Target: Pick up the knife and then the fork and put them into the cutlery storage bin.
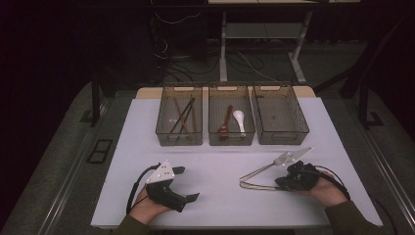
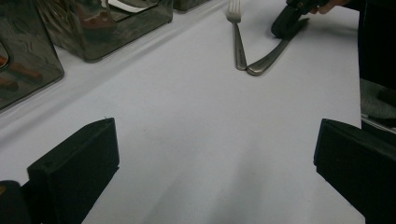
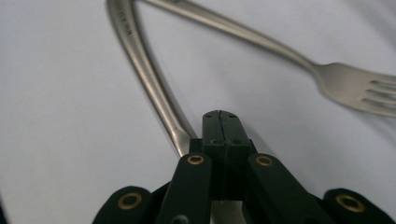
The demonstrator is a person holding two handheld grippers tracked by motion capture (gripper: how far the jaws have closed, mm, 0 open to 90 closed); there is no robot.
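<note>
Two metal utensils lie in a V on the white table [image 1: 215, 205]. One is a fork [image 1: 274, 162] [image 2: 237, 32] [image 3: 355, 86]. The other is a plain-handled metal utensil [image 1: 258, 186] [image 2: 273, 56] [image 3: 140, 70]; its far end is hidden under my right gripper [image 1: 280, 183] [image 3: 220, 116]. That gripper's jaws are pressed together on this end, low to the table. My left gripper [image 1: 188, 183] [image 2: 215, 158] rests at the front left, its jaws wide apart with bare table between them.
Three dark see-through bins stand in a row at the back: the left bin [image 1: 179, 138] holds chopsticks, the middle bin [image 1: 231, 139] a wooden spoon and a white spoon, the right bin [image 1: 280, 137] nothing that I can see. Floor and cables lie beyond.
</note>
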